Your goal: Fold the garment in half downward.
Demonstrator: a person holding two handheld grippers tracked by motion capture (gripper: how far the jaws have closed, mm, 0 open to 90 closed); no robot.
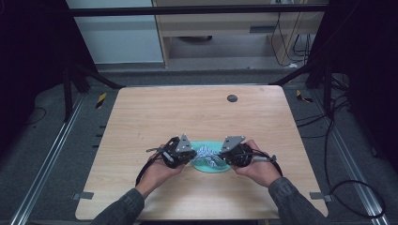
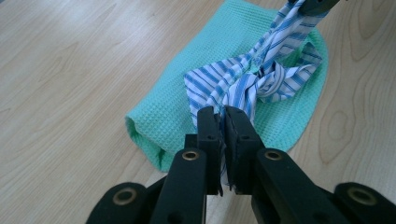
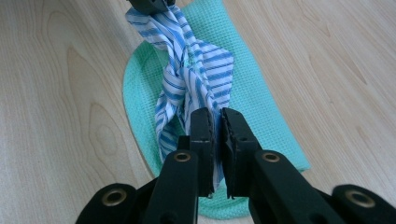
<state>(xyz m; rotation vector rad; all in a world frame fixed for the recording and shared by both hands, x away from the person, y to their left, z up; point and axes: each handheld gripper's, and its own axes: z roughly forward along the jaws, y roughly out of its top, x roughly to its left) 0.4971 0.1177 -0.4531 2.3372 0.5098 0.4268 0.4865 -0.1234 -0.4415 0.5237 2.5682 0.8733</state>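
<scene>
I am pinching each end of a soft, light striped cloth [image 2: 243, 86] (knotted mid-span) with my left gripper [image 2: 223, 122] and right gripper [image 3: 215, 123], jaws clamped, above a green towel [image 2: 173, 107].

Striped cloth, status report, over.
Both grippers, left and right, shut on striped cloth. Cloth knotted, over green towel. Nothing in the way.

Counter [image 1: 155, 117]: pale wood-grain surface, smooth, low sheen. Green cloth [image 2: 177, 102]: waffle-weave textile, matt, soft, folded edge rounded. Striped cloth [image 2: 224, 84]: thin woven fabric, blue and white, smooth, creased and knotted. Left gripper [image 2: 222, 122] and right gripper [image 3: 217, 122]: black plastic jaws, matt, slightly grainy, with brass-coloured metal rivets; grey matt plate on top of each.
</scene>
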